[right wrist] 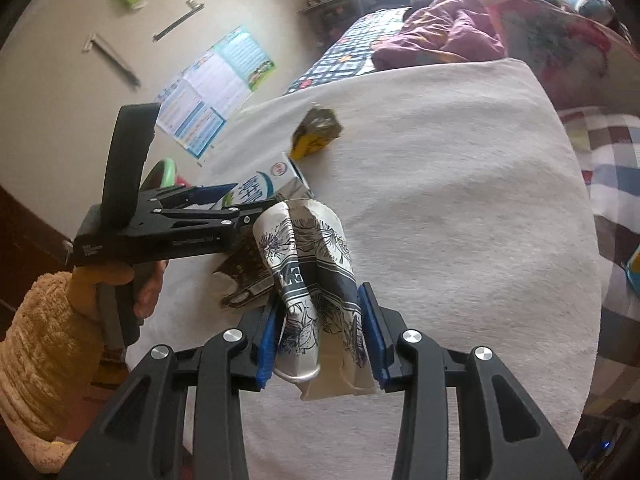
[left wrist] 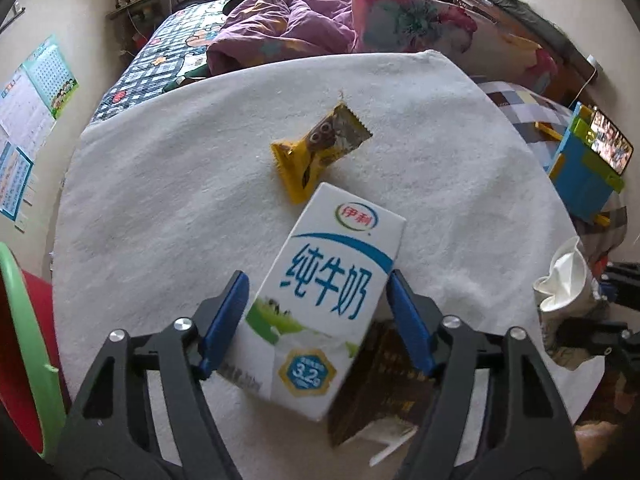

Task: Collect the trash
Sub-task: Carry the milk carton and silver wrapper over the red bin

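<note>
A white milk carton (left wrist: 320, 300) with blue writing lies between the blue pads of my left gripper (left wrist: 316, 280), which is shut on it above the white-covered table (left wrist: 160, 200). The carton also shows in the right wrist view (right wrist: 260, 184), with the left gripper (right wrist: 224, 200) around it. A yellow snack wrapper (left wrist: 316, 148) lies just beyond the carton, also seen from the right (right wrist: 316, 132). A dark torn wrapper (left wrist: 380, 376) lies under the carton (right wrist: 244, 276). My right gripper (right wrist: 320, 304) is shut on a crushed paper cup (right wrist: 316, 264) with a blue flower print.
A green-rimmed red bin (left wrist: 28, 340) stands at the table's left edge. A bed with purple bedding (left wrist: 280, 24) lies behind the table. A blue and green toy block (left wrist: 584, 168) and a phone sit at the right. Posters (right wrist: 216, 84) hang on the wall.
</note>
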{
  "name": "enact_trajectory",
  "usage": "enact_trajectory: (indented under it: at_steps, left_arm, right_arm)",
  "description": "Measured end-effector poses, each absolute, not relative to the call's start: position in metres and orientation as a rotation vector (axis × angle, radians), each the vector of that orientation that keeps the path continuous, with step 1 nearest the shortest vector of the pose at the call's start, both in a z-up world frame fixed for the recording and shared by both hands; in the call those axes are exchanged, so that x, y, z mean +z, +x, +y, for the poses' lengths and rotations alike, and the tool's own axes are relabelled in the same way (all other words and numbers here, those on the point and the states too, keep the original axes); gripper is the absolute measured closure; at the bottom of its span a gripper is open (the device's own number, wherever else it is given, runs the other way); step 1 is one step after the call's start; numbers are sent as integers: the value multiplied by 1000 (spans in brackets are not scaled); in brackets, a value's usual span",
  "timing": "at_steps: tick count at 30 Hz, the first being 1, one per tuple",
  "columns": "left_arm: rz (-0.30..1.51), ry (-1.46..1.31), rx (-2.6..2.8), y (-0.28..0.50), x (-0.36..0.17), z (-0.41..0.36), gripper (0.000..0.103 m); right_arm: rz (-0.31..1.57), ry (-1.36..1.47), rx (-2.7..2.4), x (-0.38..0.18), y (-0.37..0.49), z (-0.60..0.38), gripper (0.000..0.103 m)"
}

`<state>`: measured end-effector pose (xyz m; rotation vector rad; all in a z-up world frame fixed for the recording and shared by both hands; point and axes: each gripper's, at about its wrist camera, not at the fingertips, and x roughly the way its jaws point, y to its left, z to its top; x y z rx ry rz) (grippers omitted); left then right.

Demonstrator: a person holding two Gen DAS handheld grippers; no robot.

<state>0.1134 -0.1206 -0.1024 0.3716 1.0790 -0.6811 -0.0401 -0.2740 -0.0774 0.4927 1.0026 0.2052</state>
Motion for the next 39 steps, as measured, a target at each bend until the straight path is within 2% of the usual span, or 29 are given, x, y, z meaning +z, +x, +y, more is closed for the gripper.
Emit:
enact_trajectory:
  at_steps: [3,6,20,39]
  left_arm:
    - [1068,365,-661,112,-99,-121,45]
    - [1054,318,-635,110,-94,-114,47]
    - [951,-24,-443,75,-52,-38,48]
    - [880,-78,-403,60,-35,5,48]
  right_arm:
    - [996,505,200,-78,-44,-279,66]
    - [988,509,202,-73,-47,-275,66]
    - [921,495,201,-58,-30,-254,67]
    - [892,433,233,-40,-8,-207,67]
